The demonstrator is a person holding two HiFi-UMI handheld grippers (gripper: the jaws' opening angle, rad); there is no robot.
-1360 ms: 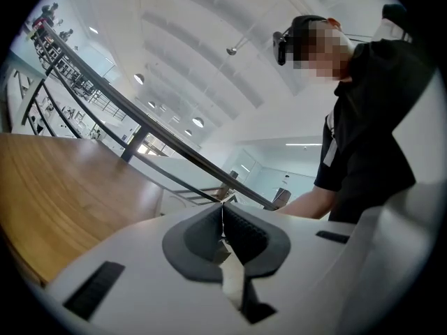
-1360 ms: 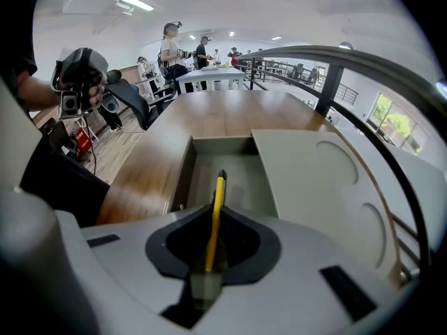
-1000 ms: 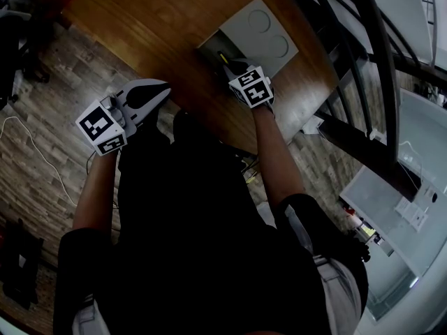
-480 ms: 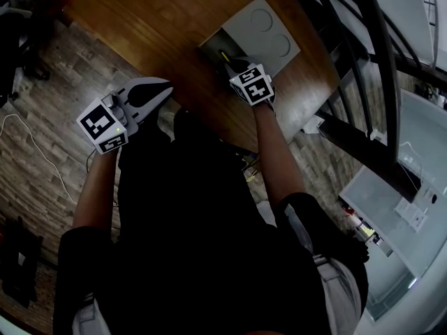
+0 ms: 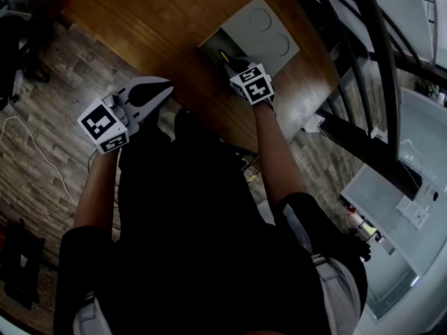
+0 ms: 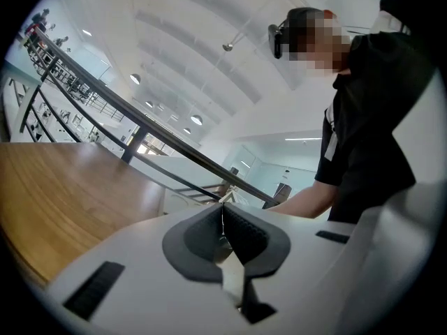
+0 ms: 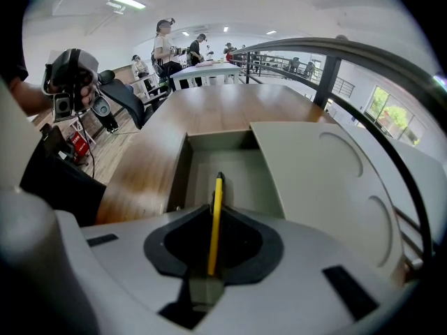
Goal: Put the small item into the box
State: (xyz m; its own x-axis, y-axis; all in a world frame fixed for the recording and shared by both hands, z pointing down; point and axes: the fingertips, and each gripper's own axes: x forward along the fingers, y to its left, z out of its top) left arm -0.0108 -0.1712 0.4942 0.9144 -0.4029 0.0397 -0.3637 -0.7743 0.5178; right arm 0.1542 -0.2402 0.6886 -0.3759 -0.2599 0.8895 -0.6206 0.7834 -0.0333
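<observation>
**Observer:** Right side first. What's in it?

**Me:** My right gripper (image 7: pixel 214 211) has its fingers clamped on a slim yellow stick with a dark tip (image 7: pixel 214 222). The pads grip it partway along its length.

**Observer:** Which way does it run?

**Me:** Its long axis lies along the jaws. The dark tip points forward, away from me, and the blunt yellow end sits back in the gripper's throat. In the head view the stick (image 5: pixel 223 54) points up toward the far side of the table.

**Observer:** And where is it relative to the box?

**Me:** The tip sticks out over the open compartment of the grey rectangular box (image 7: pixel 180 169). I can't tell whether it touches the floor of the box. A pale flat panel with two round recesses (image 7: pixel 321 180) lies just right of that opening. The box stands on a brown wooden tabletop (image 5: pixel 160 19).

**Observer:** Left side?

**Me:** My left gripper (image 5: pixel 165 89) has its fingers pressed together with nothing between them. It's at the table's near edge, well apart from the box, and tilted upward.
</observation>
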